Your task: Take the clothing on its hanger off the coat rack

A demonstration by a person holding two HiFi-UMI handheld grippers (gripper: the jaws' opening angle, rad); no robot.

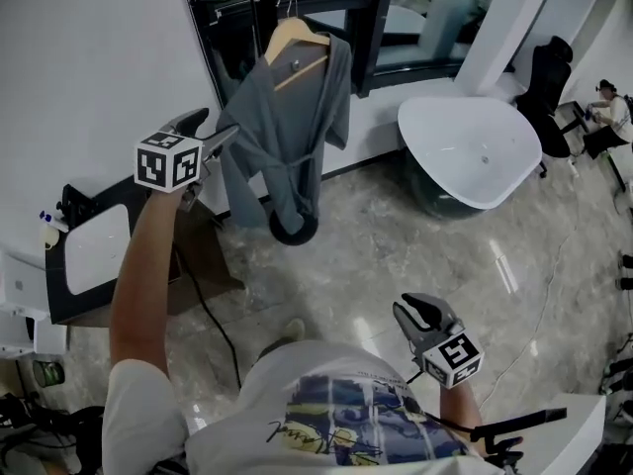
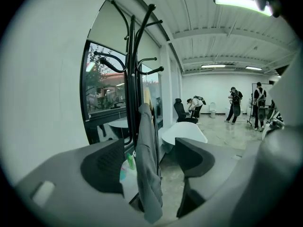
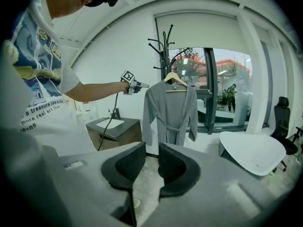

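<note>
Grey robe [image 1: 287,137] on a wooden hanger [image 1: 302,34], hooked on the black coat rack [image 2: 132,56] in front of the dark-framed window [image 2: 102,98]. Left gripper [image 1: 211,132] raised right at the robe's sleeve edge, jaws spread wide, with fabric in the gap but not pinched. Right gripper [image 1: 419,315] down low near the waist, jaws barely parted, nothing between. Underfoot, glossy marbled floor [image 1: 396,245], catching the light. White freestanding tub [image 1: 470,151] just right of the rack. Dark vanity cabinet [image 1: 54,275] with a white top against the white wall [image 1: 89,47] on the left. Black office chair [image 1: 546,82] and people [image 2: 234,103] well beyond.
</note>
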